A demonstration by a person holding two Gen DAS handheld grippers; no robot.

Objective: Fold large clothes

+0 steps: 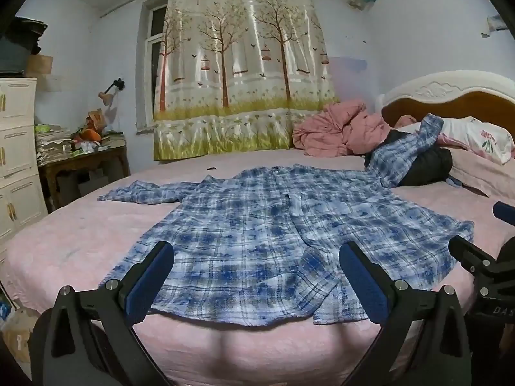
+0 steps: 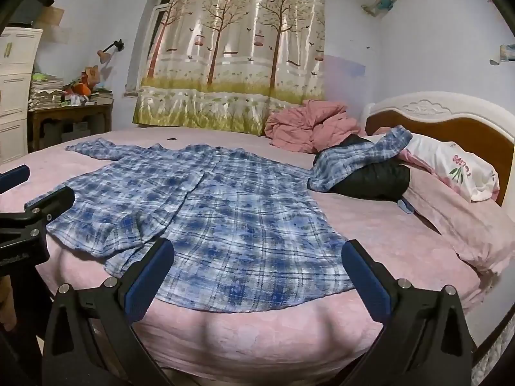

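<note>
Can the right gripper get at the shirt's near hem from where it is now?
Probably yes. The right gripper stands open and empty, and the plaid shirt lies flat on the bed with its near hem straight ahead between the fingers. Nothing lies on that edge; the left gripper is off to the side.

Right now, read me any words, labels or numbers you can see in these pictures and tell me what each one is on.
"DAS": white letters on the black body of the right gripper, cut off at the picture's edge.
Red embroidered lettering on the white pillow: upside down in this view and too blurred to read.
Nothing readable on the plaid shirt or the tree-print curtain.
</note>
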